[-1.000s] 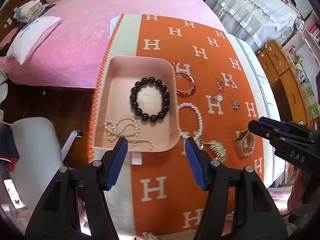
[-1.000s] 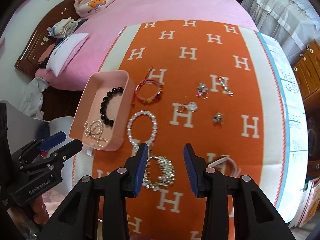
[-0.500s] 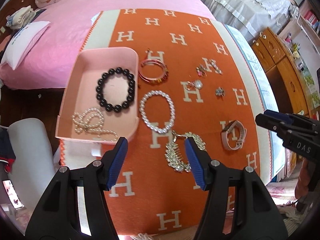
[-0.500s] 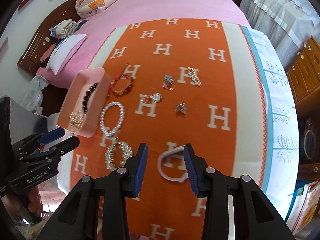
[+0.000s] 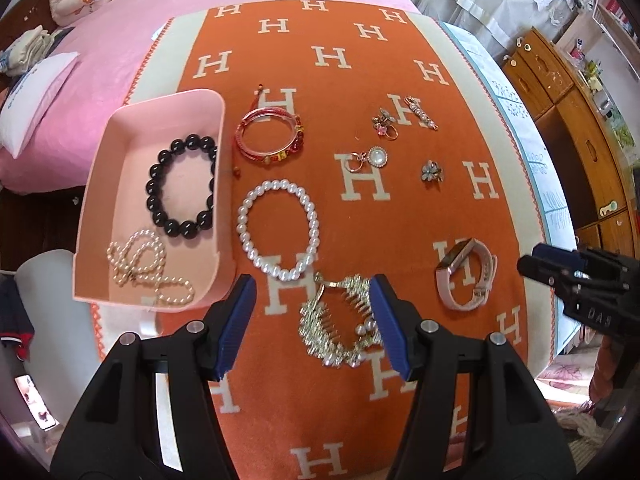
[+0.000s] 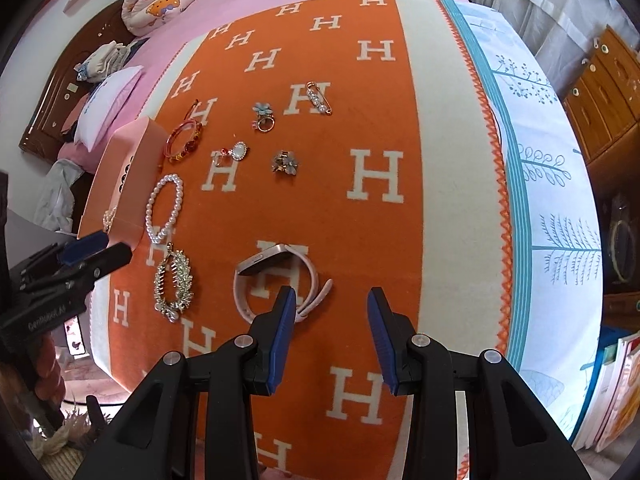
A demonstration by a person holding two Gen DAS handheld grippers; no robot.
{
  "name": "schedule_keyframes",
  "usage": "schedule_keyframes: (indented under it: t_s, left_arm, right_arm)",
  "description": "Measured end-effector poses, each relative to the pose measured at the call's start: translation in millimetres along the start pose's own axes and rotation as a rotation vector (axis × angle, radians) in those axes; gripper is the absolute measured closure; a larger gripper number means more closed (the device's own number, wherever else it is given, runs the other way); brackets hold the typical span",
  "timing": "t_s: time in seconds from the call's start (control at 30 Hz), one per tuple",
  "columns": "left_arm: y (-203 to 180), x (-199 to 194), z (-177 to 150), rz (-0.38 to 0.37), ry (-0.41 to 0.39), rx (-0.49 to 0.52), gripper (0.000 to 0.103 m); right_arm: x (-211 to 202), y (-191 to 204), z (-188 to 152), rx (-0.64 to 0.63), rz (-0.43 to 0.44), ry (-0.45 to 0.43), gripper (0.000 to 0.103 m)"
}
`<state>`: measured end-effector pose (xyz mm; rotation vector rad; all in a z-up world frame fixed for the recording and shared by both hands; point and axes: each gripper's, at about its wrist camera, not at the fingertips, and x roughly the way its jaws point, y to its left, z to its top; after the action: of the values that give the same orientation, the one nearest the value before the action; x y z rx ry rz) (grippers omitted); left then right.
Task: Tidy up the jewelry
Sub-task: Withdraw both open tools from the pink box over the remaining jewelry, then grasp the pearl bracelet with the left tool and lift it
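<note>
A pink tray on the orange blanket holds a black bead bracelet and a pearl strand. Beside it lie a red bracelet, a white pearl bracelet, a crystal hairpiece and a pink watch. My left gripper hovers over the hairpiece. Its jaws are closing, and the piece shows partly between them, untouched. My right gripper is open above the blanket, the watch just left of its left finger.
Small pieces lie farther out: a pearl pendant, rings, a flower brooch and a pearl pin. The blanket covers a pink bed. A wooden cabinet stands right and a white chair left.
Both grippers slid right and sank a little. The left went from over the tray to over the hairpiece. The right went from the hairpiece to just past the watch.
</note>
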<state>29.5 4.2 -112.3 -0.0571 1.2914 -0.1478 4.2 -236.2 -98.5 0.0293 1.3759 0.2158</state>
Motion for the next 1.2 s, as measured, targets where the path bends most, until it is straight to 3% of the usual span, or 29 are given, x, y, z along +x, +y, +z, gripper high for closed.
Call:
schedule_keyframes:
  t_s: [0.3, 0.63, 0.7, 0.77, 0.8, 1.0, 1.2]
  left_arm:
    - [-9.2, 41.4, 31.3, 0.032, 0.082, -0.009, 0.067]
    - [-11.8, 81.9, 42.6, 0.111, 0.167, -0.034, 0.074]
    - [-13.5, 82.9, 44.5, 0.112, 0.154, -0.03, 0.077]
    - [-13.9, 83.3, 46.1, 0.11, 0.146, -0.037, 0.087]
    - [-14.3, 84.0, 47.8, 0.113, 0.143, -0.038, 0.098]
    - [-12.8, 64.3, 48.0, 0.128, 0.087, -0.085, 0.098]
    - [-5.9, 21.2, 44.0, 0.082, 0.005, -0.136, 0.098]
  right_arm:
    - [14.6, -3.7, 5.4, -0.023, 0.033, 0.017, 0.065]
    - [20.7, -8.3, 12.6, -0.052, 0.056, 0.02, 0.065]
    - [21.8, -9.0, 14.4, -0.057, 0.061, 0.022, 0.065]
    - [22.5, -7.8, 16.7, -0.067, 0.066, 0.022, 0.065]
    - [23.0, -6.5, 18.1, -0.073, 0.07, 0.023, 0.065]
    - [22.0, 5.7, 29.8, -0.115, 0.106, 0.012, 0.065]
    - [22.1, 31.9, 50.9, -0.194, 0.127, -0.012, 0.065]
